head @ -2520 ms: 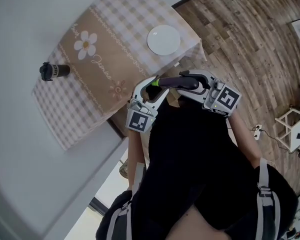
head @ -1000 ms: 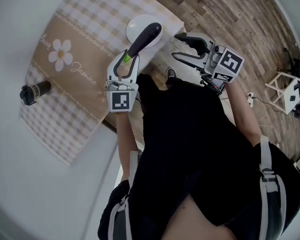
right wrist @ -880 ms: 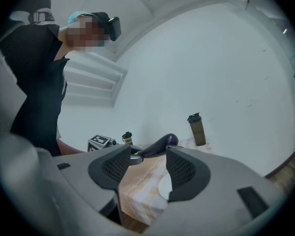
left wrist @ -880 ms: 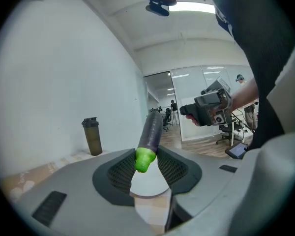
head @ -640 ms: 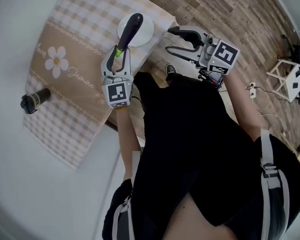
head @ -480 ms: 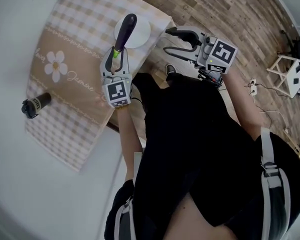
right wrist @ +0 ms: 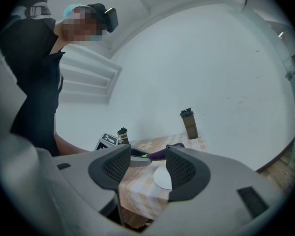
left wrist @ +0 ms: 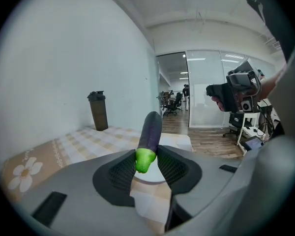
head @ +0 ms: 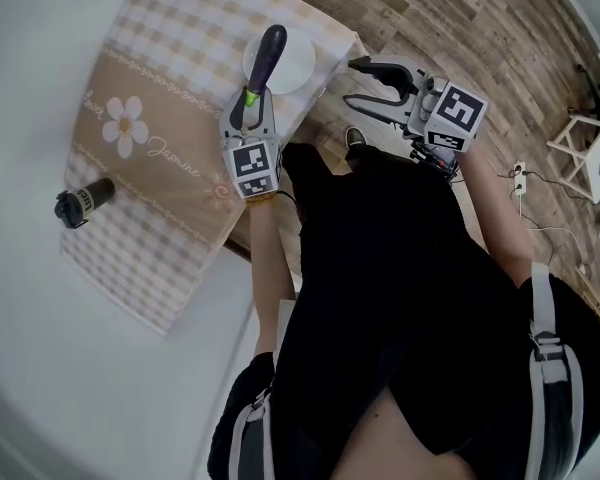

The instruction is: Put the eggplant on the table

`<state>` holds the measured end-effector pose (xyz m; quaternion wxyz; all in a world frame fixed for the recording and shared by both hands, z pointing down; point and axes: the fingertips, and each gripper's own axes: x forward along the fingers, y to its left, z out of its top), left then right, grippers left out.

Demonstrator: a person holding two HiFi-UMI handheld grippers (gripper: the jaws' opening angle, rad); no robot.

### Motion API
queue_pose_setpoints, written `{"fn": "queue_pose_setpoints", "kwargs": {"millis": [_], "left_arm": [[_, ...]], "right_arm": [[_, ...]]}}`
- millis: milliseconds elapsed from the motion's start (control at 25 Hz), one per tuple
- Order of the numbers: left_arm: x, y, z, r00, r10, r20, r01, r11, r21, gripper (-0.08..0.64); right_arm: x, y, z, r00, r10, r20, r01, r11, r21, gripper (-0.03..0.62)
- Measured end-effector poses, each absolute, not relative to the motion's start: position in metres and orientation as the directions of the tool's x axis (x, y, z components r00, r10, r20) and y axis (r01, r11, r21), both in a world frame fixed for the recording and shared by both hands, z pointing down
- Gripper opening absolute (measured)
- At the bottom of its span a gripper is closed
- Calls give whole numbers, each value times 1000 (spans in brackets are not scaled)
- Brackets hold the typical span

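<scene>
**A:** Eggplant (head: 268,58): where is it?

**B:** In the air, not set down. From the left: a small dark bottle (head: 83,200) stands at the near left of the checked tablecloth (head: 160,148). Next comes the left gripper (head: 252,103), over the cloth's right part.

**A:** Jaw state, left?

**B:** Pinching the eggplant at its green stem end, with a pad on either side. The purple body tilts up and away, raised above the white plate (head: 298,68).

**A:** And the right gripper (head: 358,83)?

**B:** It is right of the plate, past the table edge and over the wooden floor (head: 480,28). Its jaws are spread with nothing between them, well apart from the eggplant.
</scene>
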<state>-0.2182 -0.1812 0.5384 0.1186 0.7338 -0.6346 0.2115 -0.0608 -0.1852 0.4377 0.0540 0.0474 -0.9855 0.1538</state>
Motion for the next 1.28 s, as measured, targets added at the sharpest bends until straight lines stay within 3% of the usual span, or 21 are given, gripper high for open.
{"fn": "queue_pose_setpoints", "kwargs": {"millis": [1280], "left_arm": [[-214,-192,595,105,-791,603,-988,-150,-24,144]], "right_arm": [[-48,-183,456,-979,-98,177,-149,941,-304,224]]}}
